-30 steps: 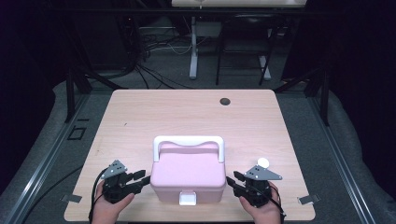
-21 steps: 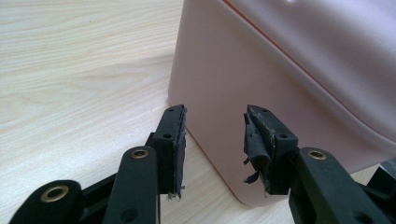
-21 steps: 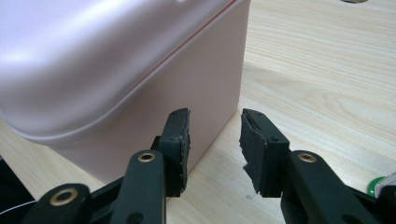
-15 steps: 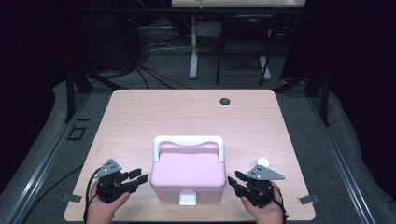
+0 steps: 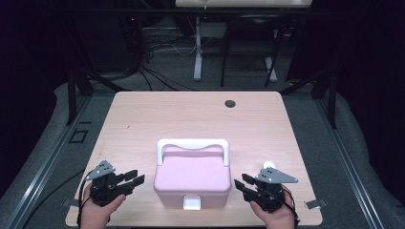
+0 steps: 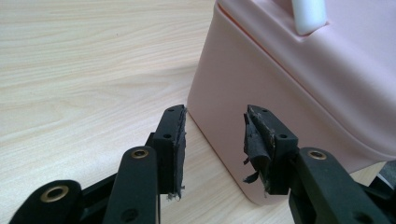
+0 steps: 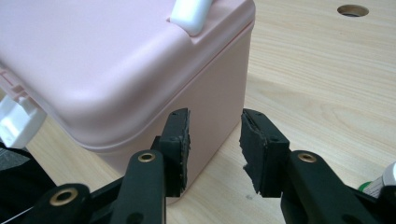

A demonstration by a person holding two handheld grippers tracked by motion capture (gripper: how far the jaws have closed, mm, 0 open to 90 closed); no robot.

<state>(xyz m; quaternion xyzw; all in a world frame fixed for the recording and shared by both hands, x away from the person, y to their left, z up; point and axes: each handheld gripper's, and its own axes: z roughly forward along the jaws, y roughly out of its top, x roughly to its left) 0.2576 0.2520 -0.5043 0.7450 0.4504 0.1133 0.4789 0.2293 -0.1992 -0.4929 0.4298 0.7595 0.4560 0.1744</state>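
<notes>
Pink moulded-plastic box with a rounded lid (image 5: 193, 180) sits between the two tools, near the front edge of the surface. White bail handle (image 5: 193, 144) lies folded flat across the far part of the lid; white snap latch (image 5: 192, 203) at the front wall, apparently closed.

Left tool (image 5: 132, 177): jaws spread, nothing between them, just beside the box's left wall, not touching. Left gripper view: the near lower corner of the box (image 6: 299, 84) stands just ahead of the open jaws; pad rubber on the right-hand jaw is frayed.

Right tool (image 5: 242, 183): jaws spread, empty, just beside the box's right wall. Right gripper view: box corner (image 7: 140, 70) directly ahead of the jaws, white latch (image 7: 16, 122) at the left edge.

Handling, judged: shell looks stiff and smooth, so probably slippery on flat walls, and too wide for either tool to span. Weight unknown; contents hidden. Best holds look like the handle for lifting, the latch tab for opening, or the lid's overhanging rim.

Small white-capped item (image 5: 269, 165) stands just behind the right tool; identity unclear.

Surface: pale wood-grain tabletop (image 5: 191, 119), flat, with a round cable hole (image 5: 230, 103) well beyond the right tool.

Room: dark, with black frame legs, cables on the floor, grey matting around the surface.
</notes>
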